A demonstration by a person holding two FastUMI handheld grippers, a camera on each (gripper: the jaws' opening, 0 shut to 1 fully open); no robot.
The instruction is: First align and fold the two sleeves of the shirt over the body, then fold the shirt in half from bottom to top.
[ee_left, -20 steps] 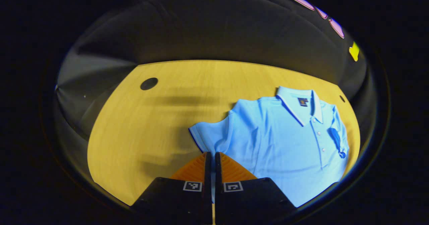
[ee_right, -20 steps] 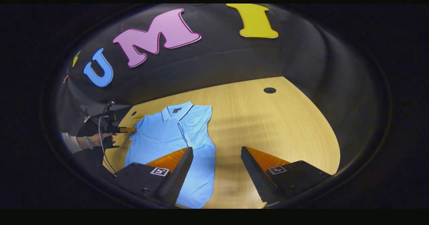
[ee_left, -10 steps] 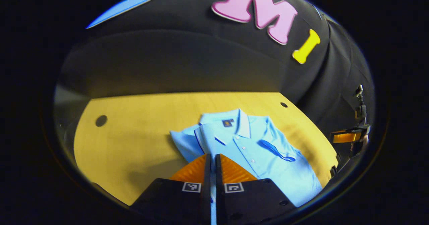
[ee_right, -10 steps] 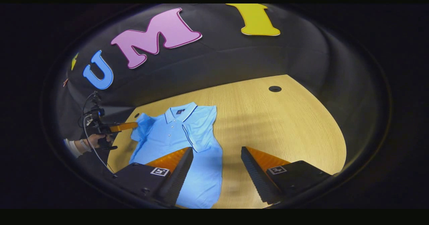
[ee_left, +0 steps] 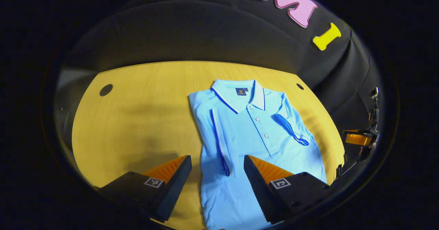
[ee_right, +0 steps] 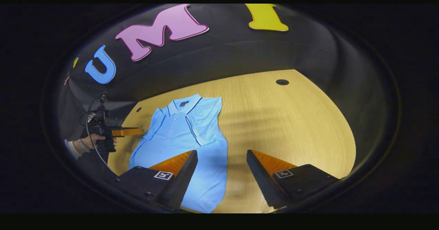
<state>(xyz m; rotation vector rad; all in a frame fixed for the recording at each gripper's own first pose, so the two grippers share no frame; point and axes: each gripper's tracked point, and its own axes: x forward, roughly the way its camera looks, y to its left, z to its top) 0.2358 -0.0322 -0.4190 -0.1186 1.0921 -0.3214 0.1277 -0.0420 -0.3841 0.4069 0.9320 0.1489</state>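
Both sleeves lie folded over the shirt (ee_left: 253, 134) at frame centre, so left claw (ee_left: 217, 170) and right claw (ee_right: 222, 165) hang spread, empty, ready for the hem.

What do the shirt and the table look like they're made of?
Shirt: soft matte knit, likely cotton piqué, judging by its limp folds, ribbed collar and buttoned placket. Table: wood or wood-look laminate, smooth with low sheen; fine straight grain shows, but veneer or print can't be told.

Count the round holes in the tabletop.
2. One hole sits far left of the shirt; a smaller hole lies just right of its collar. The shirt or tongs may cover more.
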